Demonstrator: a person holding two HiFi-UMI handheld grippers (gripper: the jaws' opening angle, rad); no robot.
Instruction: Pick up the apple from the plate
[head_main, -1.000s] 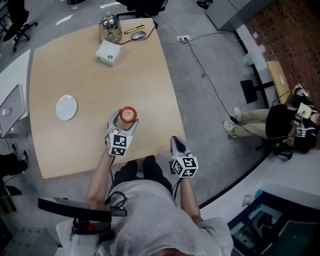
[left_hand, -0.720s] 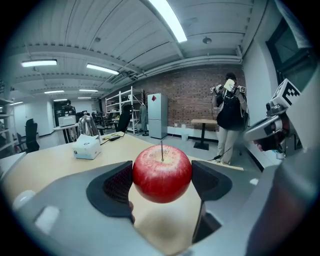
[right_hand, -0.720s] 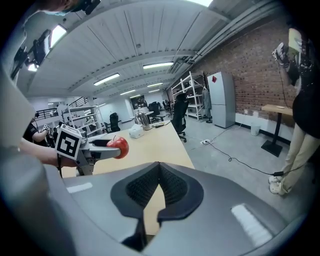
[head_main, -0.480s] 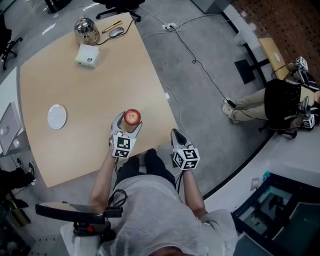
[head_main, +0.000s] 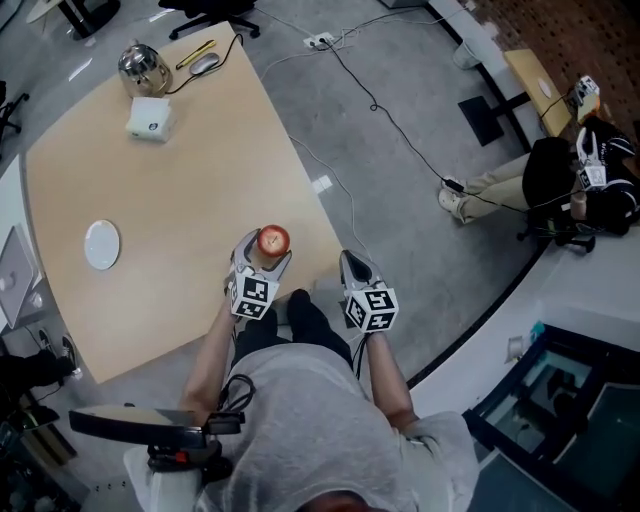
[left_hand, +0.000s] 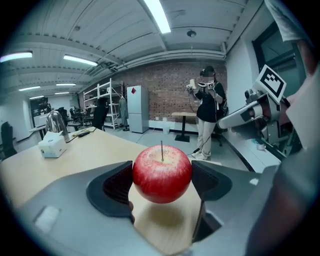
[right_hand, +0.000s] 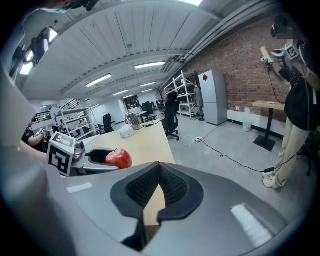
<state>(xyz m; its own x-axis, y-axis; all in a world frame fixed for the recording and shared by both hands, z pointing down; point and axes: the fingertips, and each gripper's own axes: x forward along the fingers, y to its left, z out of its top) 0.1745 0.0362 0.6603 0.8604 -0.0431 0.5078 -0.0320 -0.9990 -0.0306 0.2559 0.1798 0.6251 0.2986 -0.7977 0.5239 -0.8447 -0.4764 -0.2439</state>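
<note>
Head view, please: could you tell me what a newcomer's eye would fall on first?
The shiny red apple stands out, clamped between the jaws of the left gripper over the near edge of the pale wooden table. Next comes the small round white plate, lying bare toward the table's left, and the right gripper, shut on nothing, to the apple's right.

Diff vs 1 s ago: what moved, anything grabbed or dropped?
The left gripper, still shut on the apple, carried it farther from the plate, toward the near right edge of the table. Nothing newly gripped or released. The right gripper stays shut and empty; the plate has not moved.
</note>
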